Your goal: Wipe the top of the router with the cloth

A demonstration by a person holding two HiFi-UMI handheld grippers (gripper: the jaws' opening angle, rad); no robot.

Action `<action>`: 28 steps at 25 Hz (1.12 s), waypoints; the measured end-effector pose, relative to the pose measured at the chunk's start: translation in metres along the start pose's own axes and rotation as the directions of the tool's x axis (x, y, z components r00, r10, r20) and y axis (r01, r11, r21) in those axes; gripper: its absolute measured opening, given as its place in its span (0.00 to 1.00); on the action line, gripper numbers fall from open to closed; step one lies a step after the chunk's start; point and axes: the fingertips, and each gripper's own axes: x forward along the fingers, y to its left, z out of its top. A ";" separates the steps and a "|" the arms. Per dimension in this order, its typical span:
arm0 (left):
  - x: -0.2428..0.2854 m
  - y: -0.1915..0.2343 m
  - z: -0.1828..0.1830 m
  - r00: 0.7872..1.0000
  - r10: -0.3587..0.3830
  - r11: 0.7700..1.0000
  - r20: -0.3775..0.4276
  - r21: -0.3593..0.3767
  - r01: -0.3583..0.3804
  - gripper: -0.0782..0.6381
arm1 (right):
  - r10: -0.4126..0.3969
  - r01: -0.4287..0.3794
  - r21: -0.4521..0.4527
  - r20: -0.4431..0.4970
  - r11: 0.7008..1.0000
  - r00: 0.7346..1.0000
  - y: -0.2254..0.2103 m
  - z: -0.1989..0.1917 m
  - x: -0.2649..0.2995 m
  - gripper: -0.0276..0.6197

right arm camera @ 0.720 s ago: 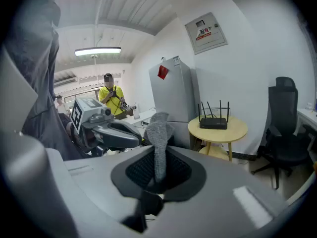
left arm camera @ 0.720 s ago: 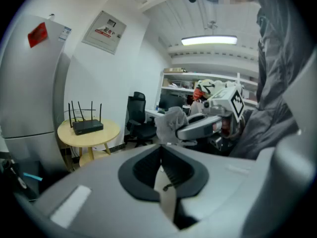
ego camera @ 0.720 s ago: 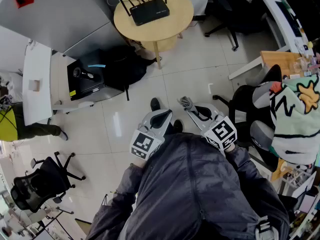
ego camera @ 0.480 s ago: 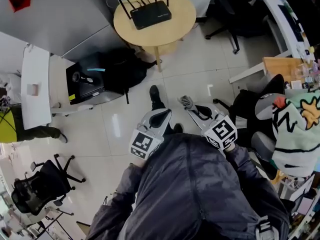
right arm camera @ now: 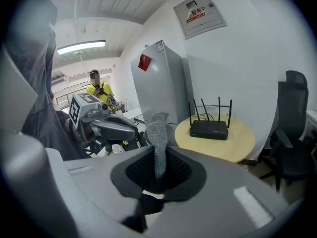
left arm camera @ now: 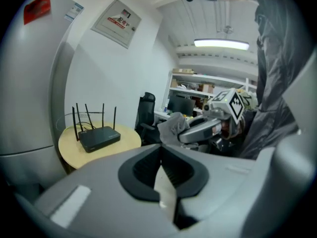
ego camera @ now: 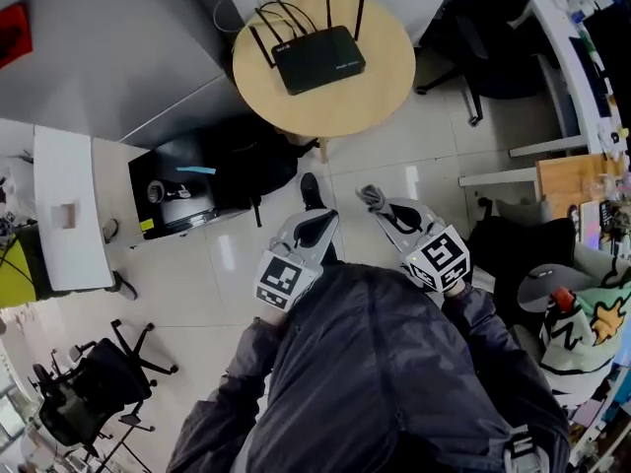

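The pale tiled floor [ego camera: 394, 156] fills the middle of the head view; a person's dark jacket [ego camera: 375, 382] takes the lower centre of the frame; a tall grey cabinet [ego camera: 99, 47] stands at the upper left. The round wooden bench [ego camera: 385, 97] sits at the top centre, above both tools in the frame and well apart from them; a black office chair [ego camera: 84, 392] stands at the lower left.

The black router [ego camera: 320, 59] lies flat on the bench top, toward its upper left part; its four thin antennas rise along the edge that faces the upper left, and thin cables run off behind them.

The left tool [ego camera: 314, 233] is held out from the jacket at the centre of the frame, tip toward the top; in the left gripper view its dark pads meet at the tip, jaws together, with nothing between them.

The right tool [ego camera: 380, 205] sits just to the right of it, tip also toward the top; its jaws are clamped on the grey cloth [ego camera: 370, 199]. In the right gripper view the cloth stands up from between the pads as a bunched tuft; it hangs in the air over the floor, short of the bench and not touching the router.
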 end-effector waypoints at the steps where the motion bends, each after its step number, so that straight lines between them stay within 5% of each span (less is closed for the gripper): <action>1: 0.001 0.020 0.006 1.000 0.001 1.000 0.002 -0.005 -0.001 0.11 | -0.004 0.004 0.002 -0.010 1.000 1.000 -0.008 0.010 0.014 0.09; 10: 0.022 0.160 0.049 0.999 -0.027 0.999 0.026 -0.017 0.028 0.11 | -0.041 0.040 -0.009 -0.064 0.999 0.997 -0.083 0.086 0.115 0.09; 18: 0.042 0.224 0.061 1.000 -0.023 0.999 0.015 -0.027 0.024 0.11 | -0.036 0.038 0.015 -0.088 0.999 0.996 -0.131 0.114 0.181 0.09; 23: 0.055 0.255 0.066 0.999 0.041 0.999 -0.004 -0.028 -0.041 0.11 | 0.000 0.007 0.083 -0.082 0.997 0.997 -0.163 0.126 0.227 0.09; 28: 0.063 0.296 0.057 0.985 0.166 0.979 -0.034 -0.110 -0.169 0.11 | 0.042 -0.029 0.157 -0.078 0.987 0.996 -0.190 0.127 0.276 0.09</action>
